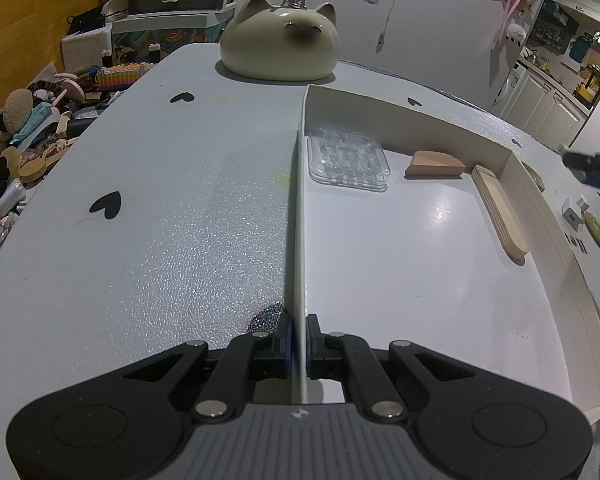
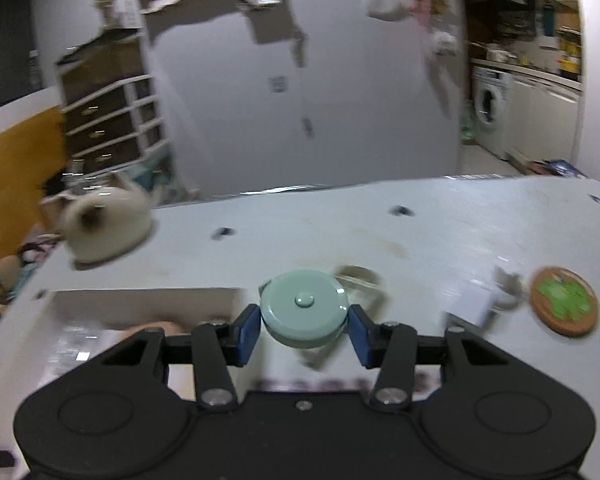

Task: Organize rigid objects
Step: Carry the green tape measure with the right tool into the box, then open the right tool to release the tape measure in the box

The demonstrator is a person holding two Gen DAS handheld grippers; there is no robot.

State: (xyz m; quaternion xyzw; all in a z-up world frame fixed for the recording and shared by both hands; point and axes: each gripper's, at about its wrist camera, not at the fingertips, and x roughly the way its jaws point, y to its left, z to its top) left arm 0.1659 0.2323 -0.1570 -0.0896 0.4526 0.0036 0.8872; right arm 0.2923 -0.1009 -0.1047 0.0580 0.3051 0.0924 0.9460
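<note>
Your right gripper [image 2: 303, 330] pinches the green round tape measure [image 2: 303, 307] above the table [image 2: 440, 216]; your left gripper [image 1: 299, 346] clamps the white tray [image 1: 532, 208] wall. A loose pinch could drop it short.

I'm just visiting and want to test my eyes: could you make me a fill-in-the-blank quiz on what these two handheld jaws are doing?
1. The left gripper is shut on the white tray's thin ____.
2. The right gripper holds a round ____-coloured tape measure.
3. The ceramic jar on the table is shaped like a ____.

Missing words: wall; green; cat
</note>
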